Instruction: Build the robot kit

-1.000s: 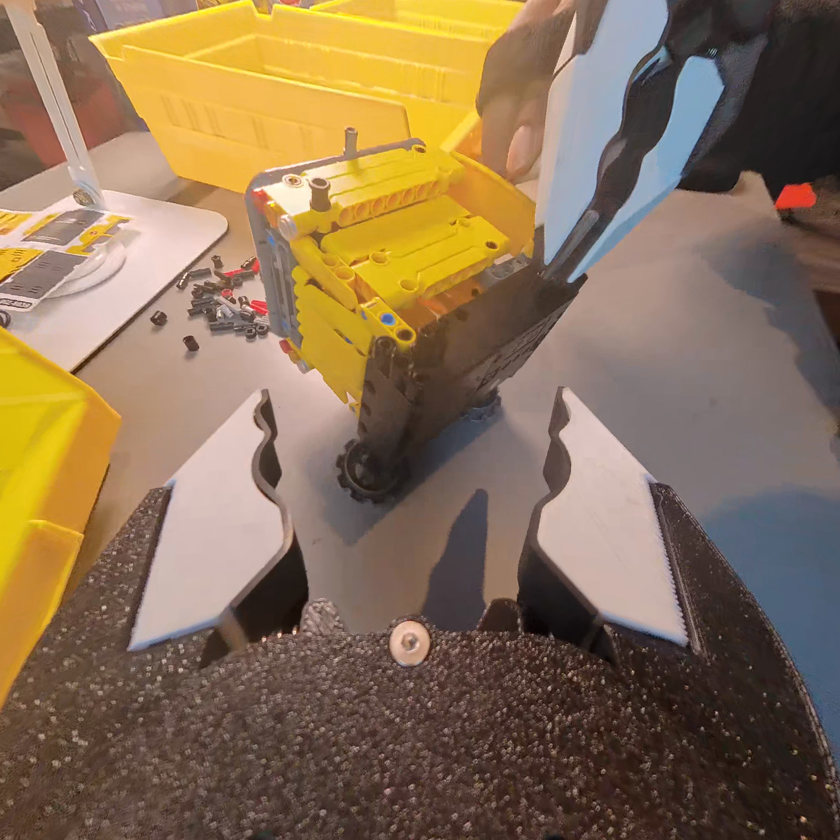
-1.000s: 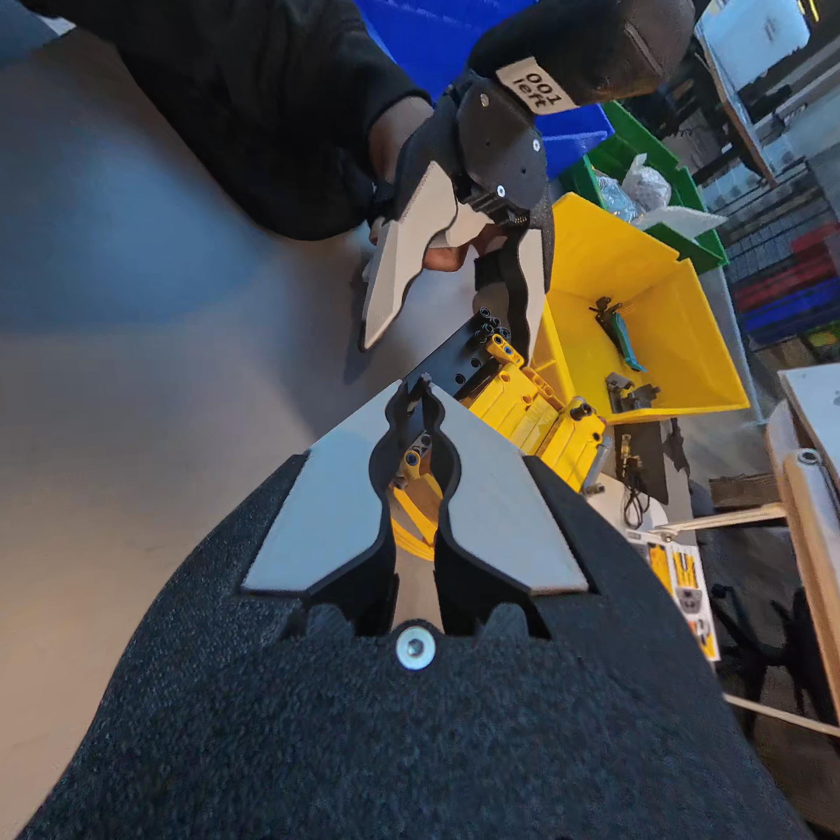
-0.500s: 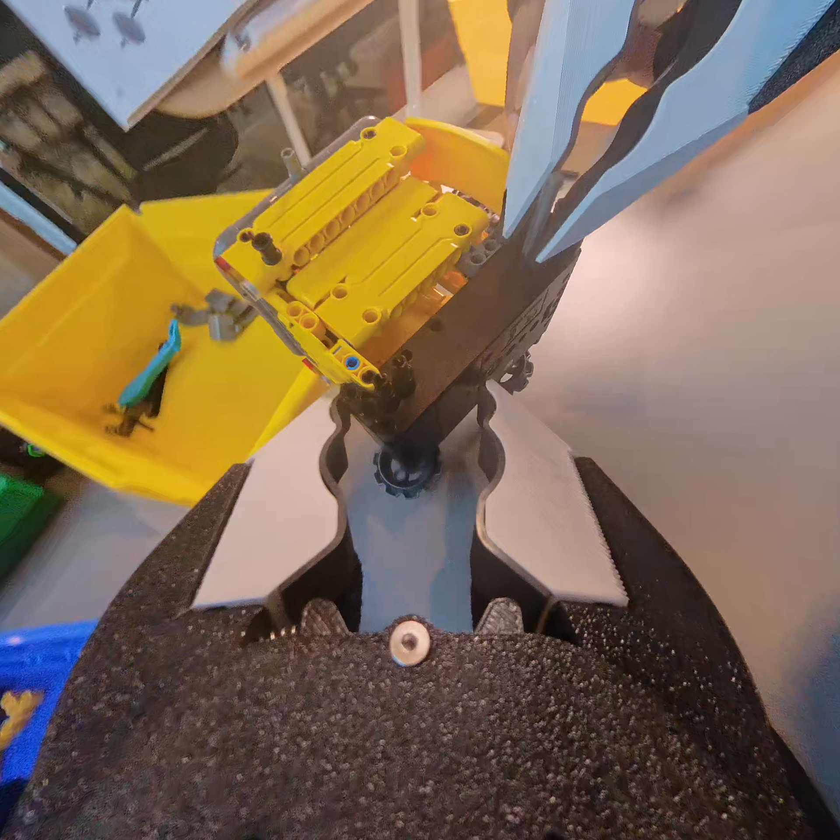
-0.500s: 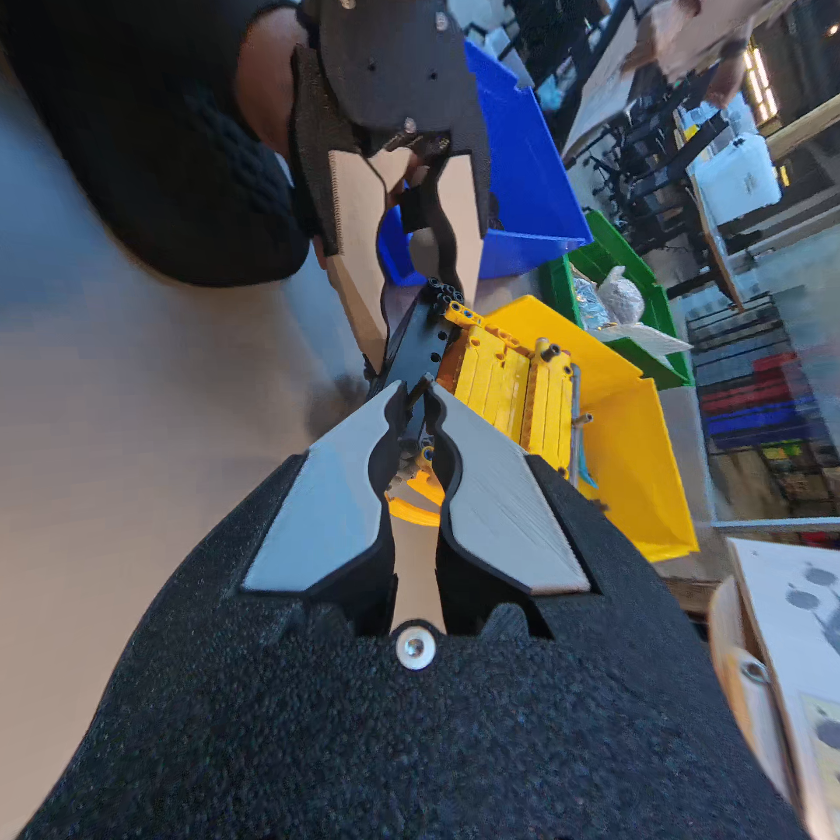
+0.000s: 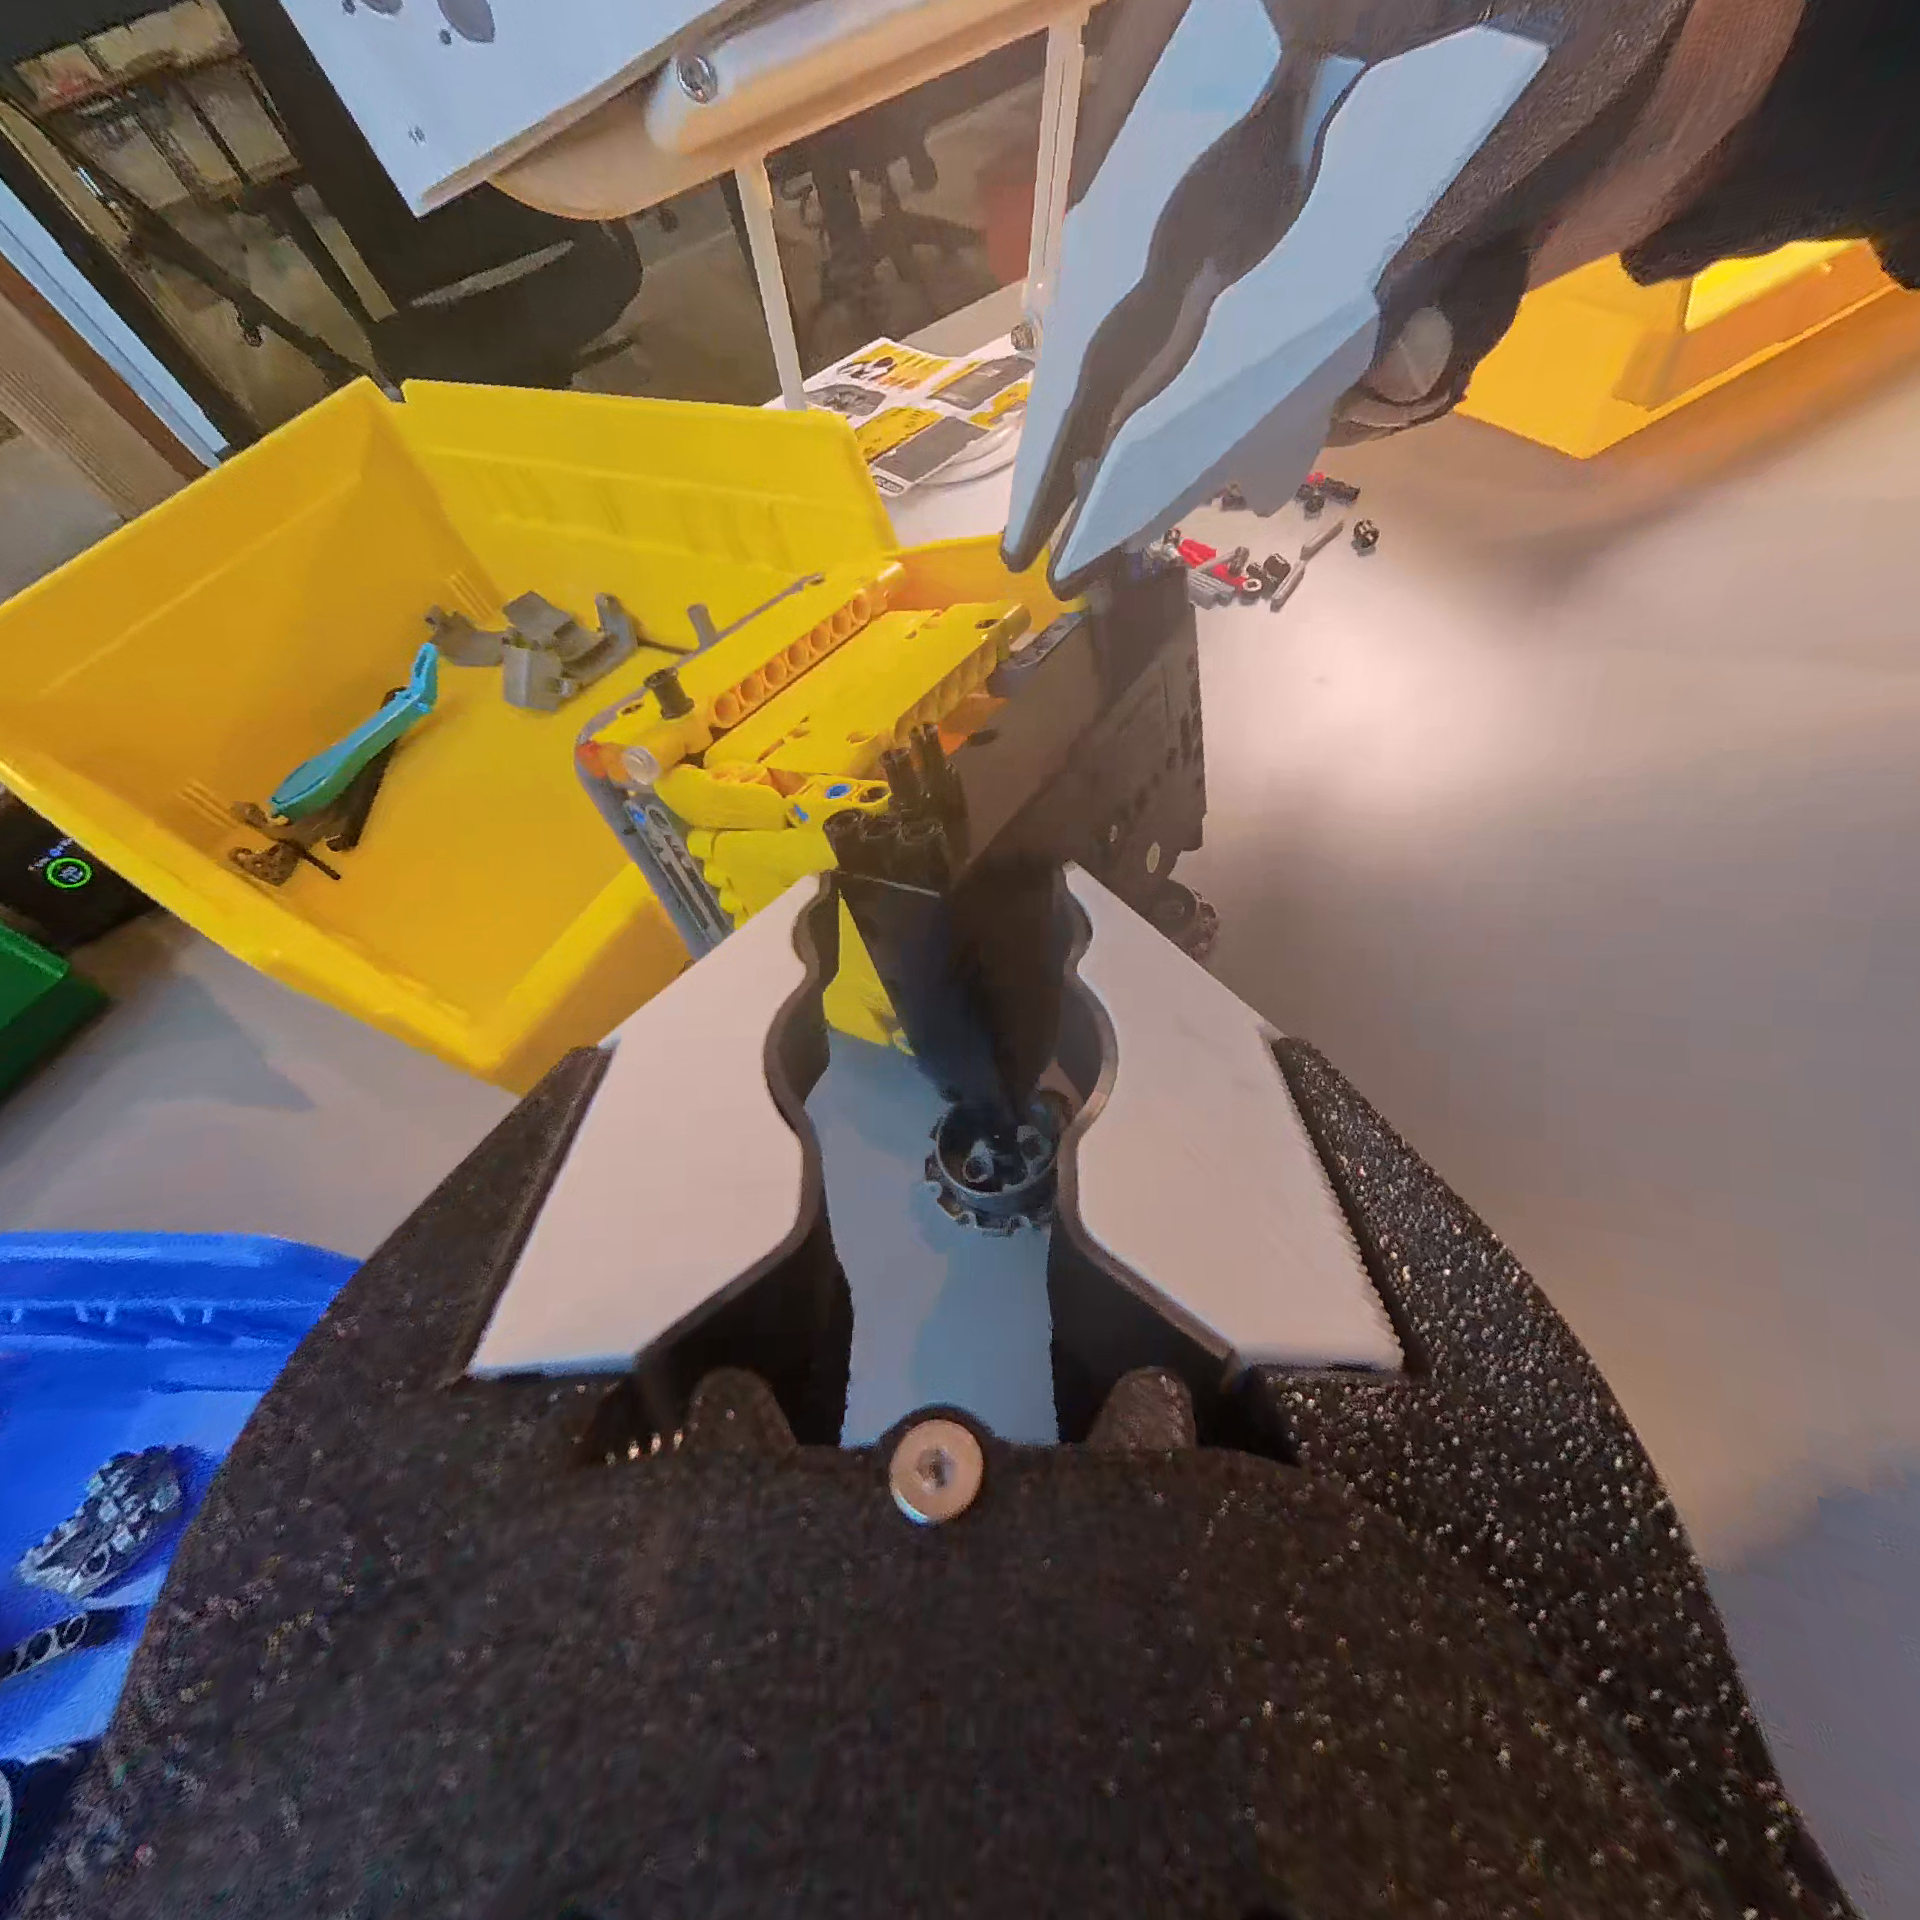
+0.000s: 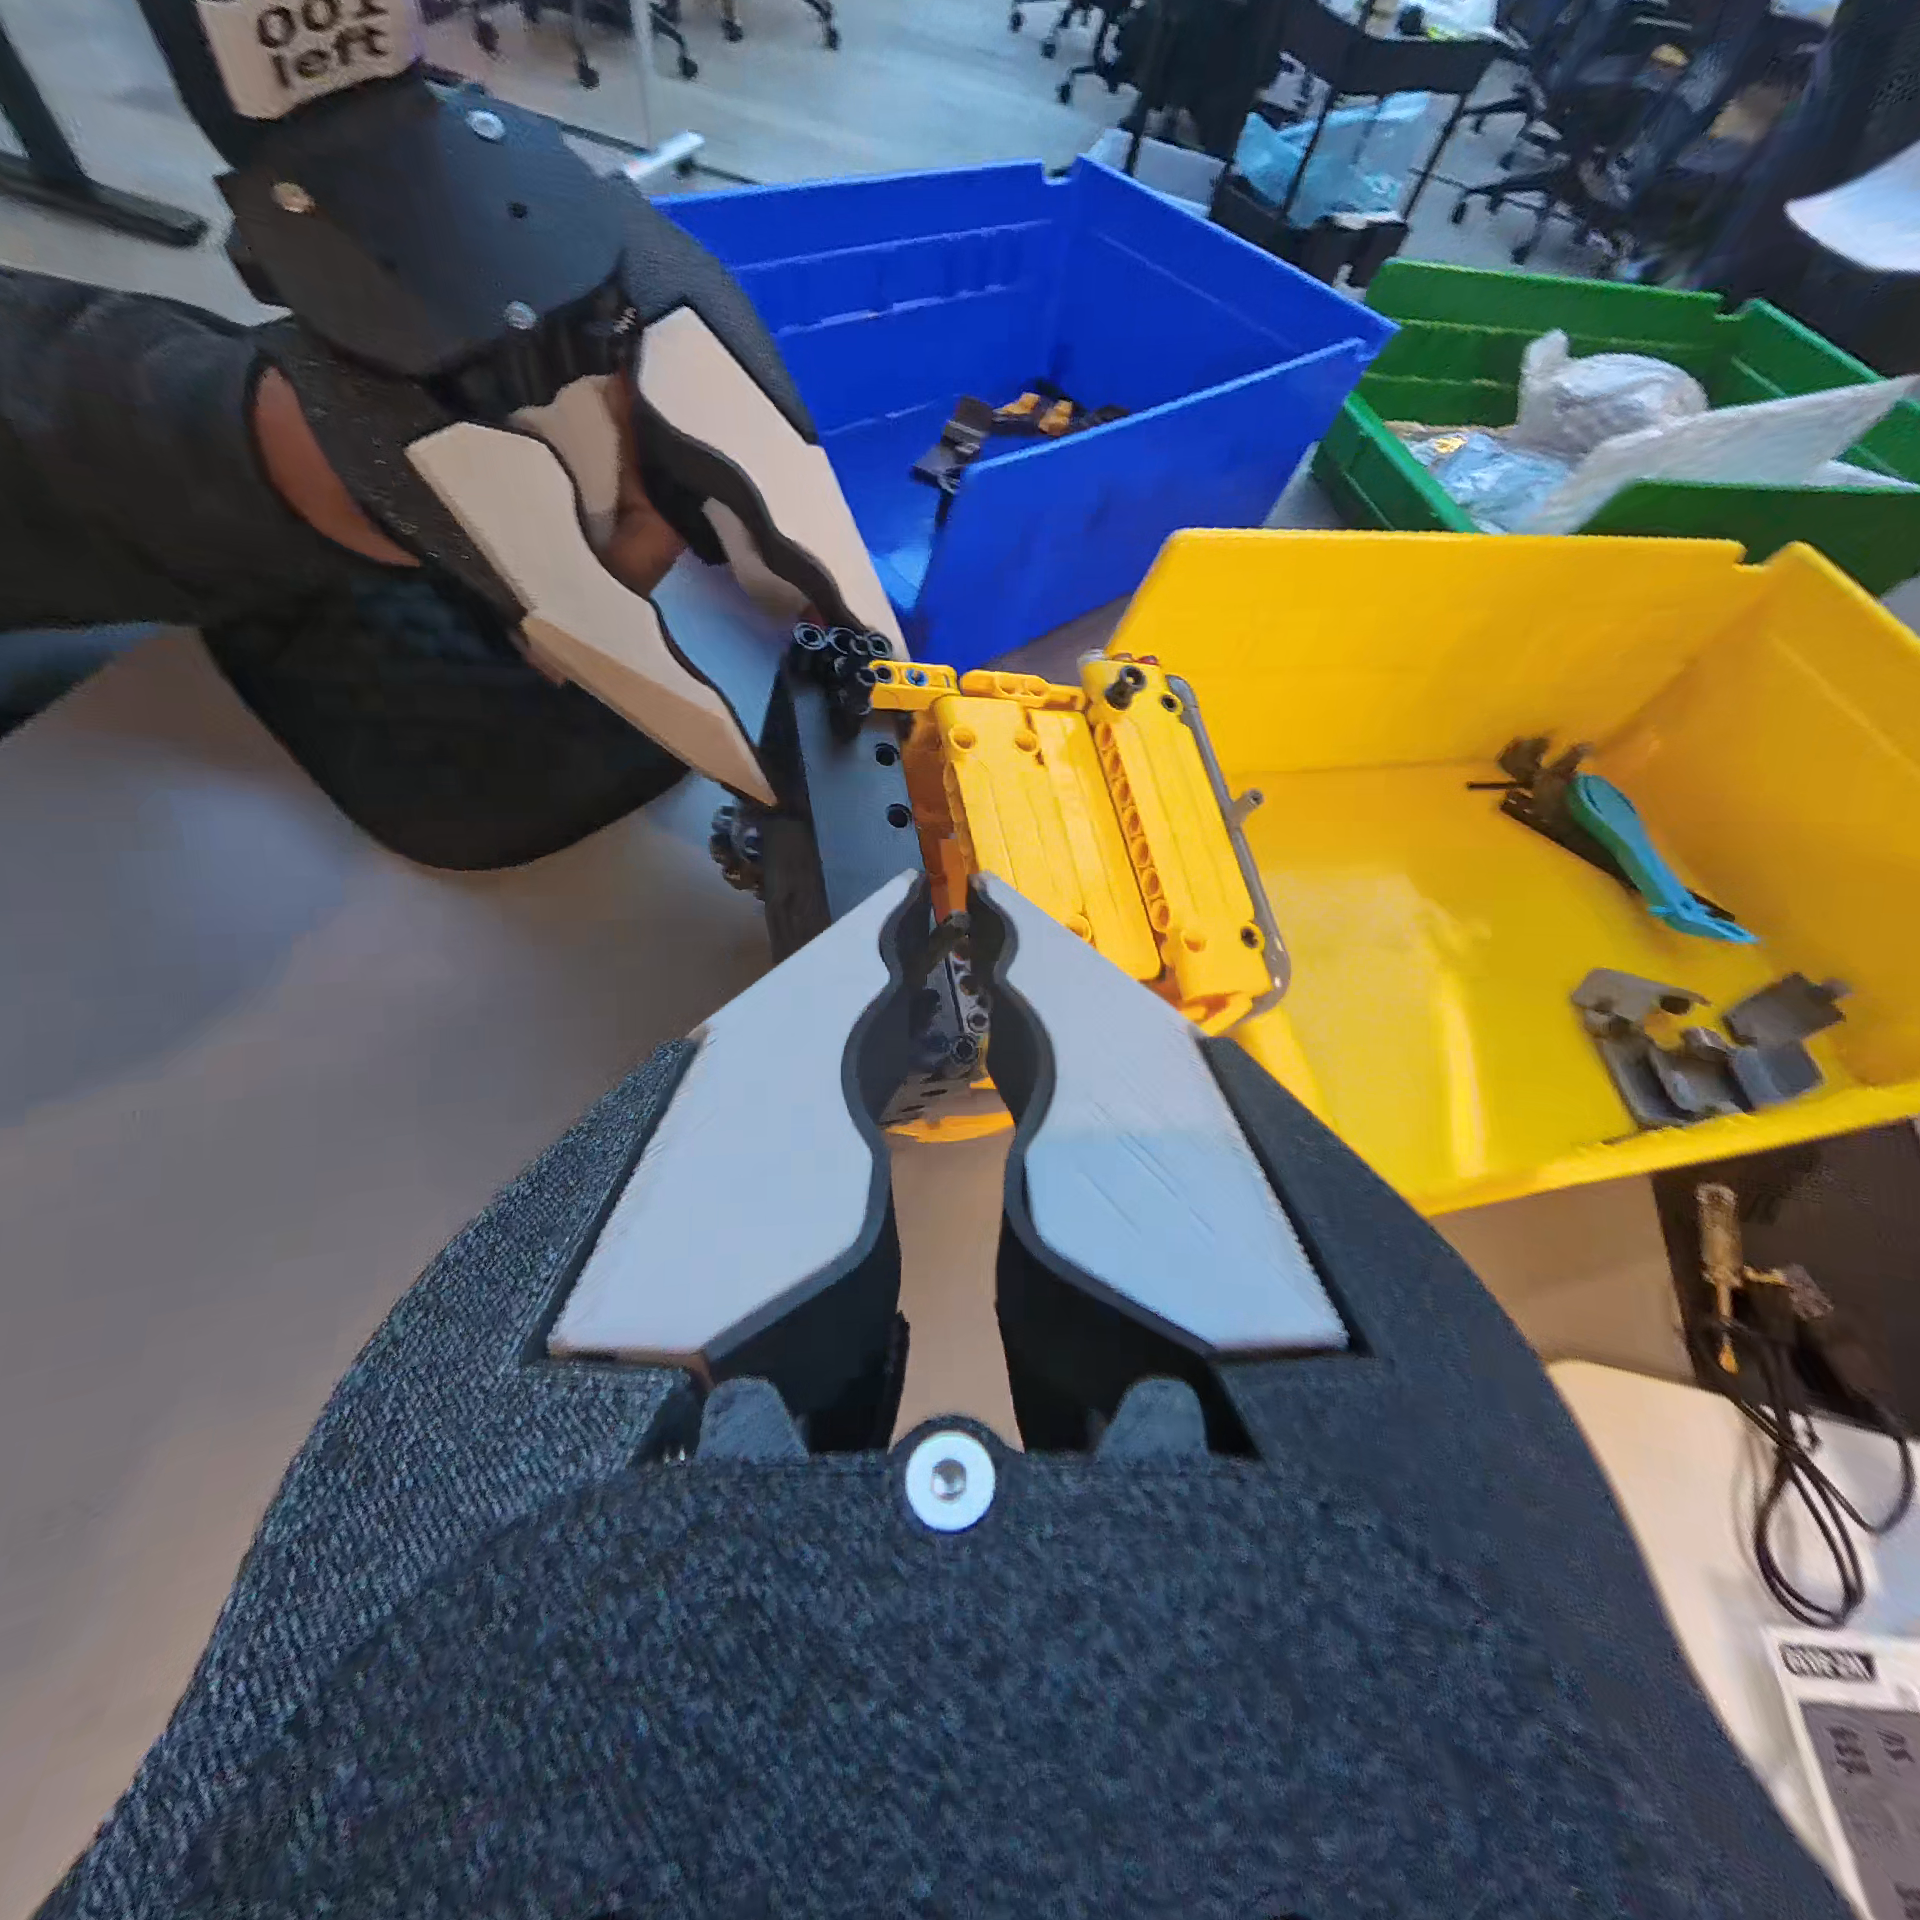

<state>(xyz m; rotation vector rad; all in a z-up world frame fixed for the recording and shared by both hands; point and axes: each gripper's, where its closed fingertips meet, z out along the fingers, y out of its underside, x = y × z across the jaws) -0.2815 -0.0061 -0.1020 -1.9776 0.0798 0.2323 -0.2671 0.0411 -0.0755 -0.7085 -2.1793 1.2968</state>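
Left wrist view: the left gripper was seen clamped on the black end of a yellow-and-black brick model, which stood on the grey table beside a yellow bin.

Right wrist view: the right gripper was seen pinched on the model's near edge, with a blue bin behind.
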